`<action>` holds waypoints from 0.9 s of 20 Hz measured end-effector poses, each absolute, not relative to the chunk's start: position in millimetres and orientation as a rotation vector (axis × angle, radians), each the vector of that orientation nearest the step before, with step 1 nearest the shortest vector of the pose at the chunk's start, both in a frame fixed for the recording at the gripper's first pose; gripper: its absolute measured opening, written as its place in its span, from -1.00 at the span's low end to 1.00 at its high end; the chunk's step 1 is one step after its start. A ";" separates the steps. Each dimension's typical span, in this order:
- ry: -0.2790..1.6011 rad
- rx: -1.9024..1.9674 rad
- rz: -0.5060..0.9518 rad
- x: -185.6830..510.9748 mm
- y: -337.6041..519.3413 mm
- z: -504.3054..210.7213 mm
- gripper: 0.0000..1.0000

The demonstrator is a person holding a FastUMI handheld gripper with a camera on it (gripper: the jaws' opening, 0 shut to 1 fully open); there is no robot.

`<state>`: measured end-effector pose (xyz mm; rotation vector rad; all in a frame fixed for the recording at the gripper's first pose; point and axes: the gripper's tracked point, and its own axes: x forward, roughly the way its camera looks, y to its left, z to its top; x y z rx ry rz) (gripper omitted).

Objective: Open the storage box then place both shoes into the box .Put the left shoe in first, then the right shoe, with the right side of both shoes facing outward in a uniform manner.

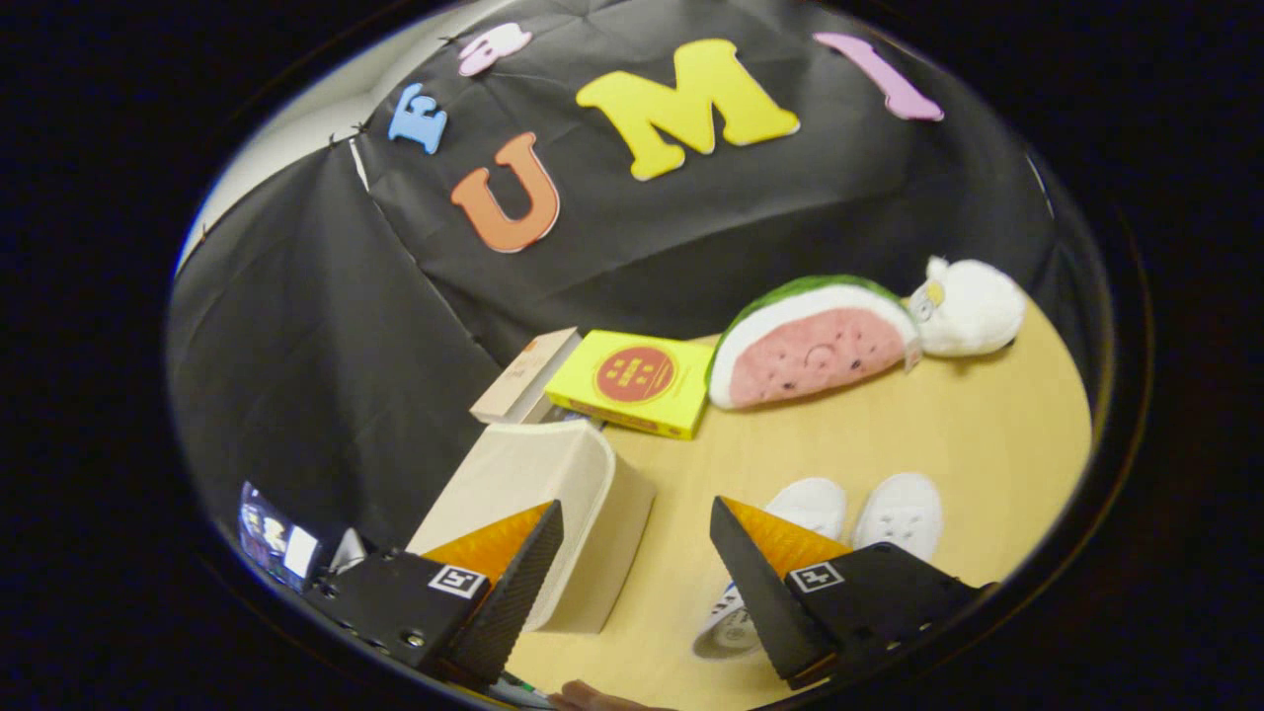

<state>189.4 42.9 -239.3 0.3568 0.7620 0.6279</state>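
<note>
A beige storage box (553, 494) with its lid down stands on the wooden table (889, 434), just ahead of my left finger (513, 583). Two white shoes lie side by side to its right, toes pointing away from me. The nearer shoe (805, 506) is partly hidden behind my right finger (760, 583); the other shoe (901, 513) lies just right of it. My gripper (637, 538) hovers above the table with its fingers wide apart and nothing between them.
Beyond the box lie a yellow flat box (632, 380) and a tan carton (523, 377). A watermelon plush (810, 341) and a white plush (968, 306) rest near the back wall. A fingertip shows by the near table edge.
</note>
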 end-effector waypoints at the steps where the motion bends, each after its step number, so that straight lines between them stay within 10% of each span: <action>1: 0.805 0.388 0.689 192.4 52.4 -247.2 0.91; 13: 1.178 0.930 1.264 178.7 133.4 -277.9 0.87; 18: 1.213 0.905 1.254 178.9 136.6 -286.2 0.63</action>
